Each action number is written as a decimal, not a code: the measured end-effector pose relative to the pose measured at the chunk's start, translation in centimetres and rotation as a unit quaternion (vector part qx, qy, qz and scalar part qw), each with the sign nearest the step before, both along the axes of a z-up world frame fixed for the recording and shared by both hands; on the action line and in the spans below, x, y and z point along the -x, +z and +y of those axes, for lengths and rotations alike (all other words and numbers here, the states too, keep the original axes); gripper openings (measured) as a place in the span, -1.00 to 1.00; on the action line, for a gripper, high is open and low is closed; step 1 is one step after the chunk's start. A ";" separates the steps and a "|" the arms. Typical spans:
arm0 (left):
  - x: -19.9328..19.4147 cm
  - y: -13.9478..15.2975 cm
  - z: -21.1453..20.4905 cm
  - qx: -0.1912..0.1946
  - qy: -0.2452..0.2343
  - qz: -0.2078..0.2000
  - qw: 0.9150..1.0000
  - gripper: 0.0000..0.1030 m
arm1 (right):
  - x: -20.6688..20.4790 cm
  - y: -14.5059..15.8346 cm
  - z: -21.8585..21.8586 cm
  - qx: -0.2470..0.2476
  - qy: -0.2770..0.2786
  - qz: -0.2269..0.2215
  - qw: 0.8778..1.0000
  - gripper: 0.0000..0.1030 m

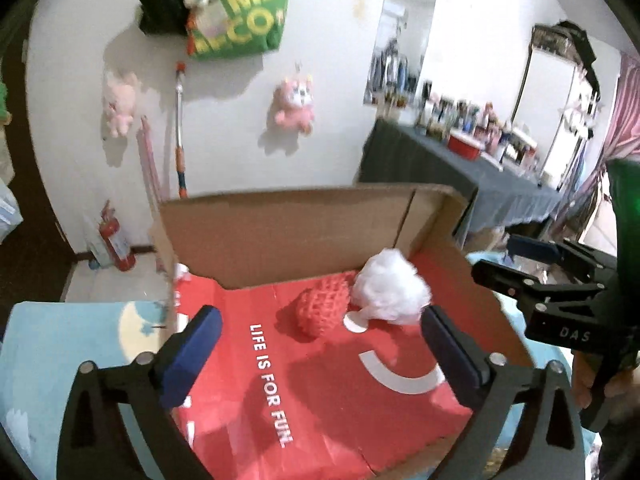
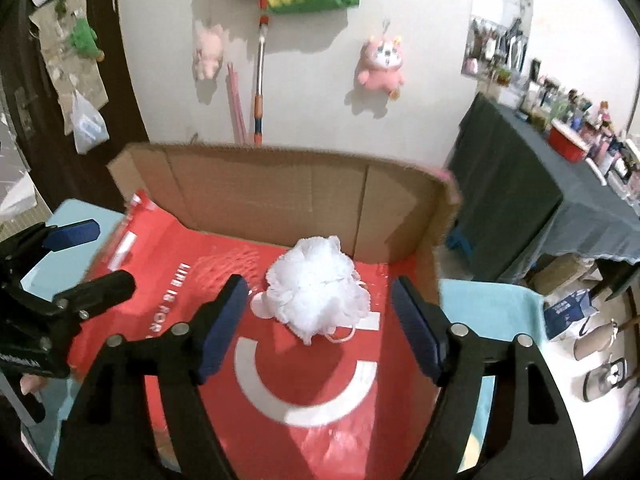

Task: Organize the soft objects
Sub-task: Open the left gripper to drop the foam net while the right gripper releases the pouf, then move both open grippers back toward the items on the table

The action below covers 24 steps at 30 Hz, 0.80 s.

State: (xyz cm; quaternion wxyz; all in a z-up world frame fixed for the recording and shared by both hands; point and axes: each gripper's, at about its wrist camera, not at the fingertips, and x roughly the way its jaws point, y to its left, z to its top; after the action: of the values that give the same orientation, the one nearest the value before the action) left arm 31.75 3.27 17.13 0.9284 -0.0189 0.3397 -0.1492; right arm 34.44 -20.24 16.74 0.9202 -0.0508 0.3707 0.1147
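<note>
Red paper lining [image 1: 320, 384] covers the floor of the cardboard box [image 1: 288, 232], and on it, near the back wall towards the right corner, we see the white mesh puff [image 2: 316, 292] touching the red net ball [image 1: 322, 308] on its left. Our left gripper [image 1: 316, 340] and right gripper [image 2: 316, 320] hover above with jaws spread, nothing between them.
</note>
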 end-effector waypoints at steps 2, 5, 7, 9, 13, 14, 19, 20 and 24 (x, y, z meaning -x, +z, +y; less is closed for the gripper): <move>1.8 1.6 -0.3 0.008 0.007 -0.019 1.000 1.00 | 2.4 1.8 -0.4 -0.002 -0.002 -0.022 1.000 0.51; 5.3 3.6 -0.4 0.032 0.003 -0.047 0.998 1.00 | 6.2 4.0 -0.9 -0.011 0.000 -0.052 0.999 0.57; 7.8 4.6 -0.5 0.043 0.000 -0.068 0.997 1.00 | 8.8 5.3 -1.2 -0.013 -0.001 -0.074 0.997 0.62; 10.6 5.3 -0.7 0.042 -0.005 -0.092 0.995 1.00 | 11.5 6.3 -1.6 -0.014 0.001 -0.098 0.995 0.74; 15.8 5.6 -1.9 0.016 -0.013 -0.134 0.991 1.00 | 17.5 7.4 -1.8 -0.007 0.007 -0.152 0.988 0.78; 17.1 5.5 -2.1 0.017 -0.017 -0.140 0.990 1.00 | 19.1 7.5 -1.9 -0.006 0.008 -0.165 0.986 0.78; 22.5 4.9 -2.7 0.024 -0.009 -0.174 0.984 1.00 | 25.8 6.6 -2.5 -0.030 0.007 -0.202 0.979 0.82; 23.8 4.6 -2.8 0.019 -0.008 -0.191 0.981 1.00 | 26.9 6.3 -2.5 -0.028 0.005 -0.212 0.977 0.82; 27.7 3.7 -2.8 0.020 0.008 -0.234 0.972 1.00 | 31.0 5.1 -2.6 -0.020 0.003 -0.248 0.969 0.88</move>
State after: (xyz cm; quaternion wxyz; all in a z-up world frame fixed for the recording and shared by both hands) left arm 4.03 0.50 20.85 0.9828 -0.0046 0.1096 -0.1486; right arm 3.46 -22.82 21.85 0.9838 -0.0602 0.1286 0.1092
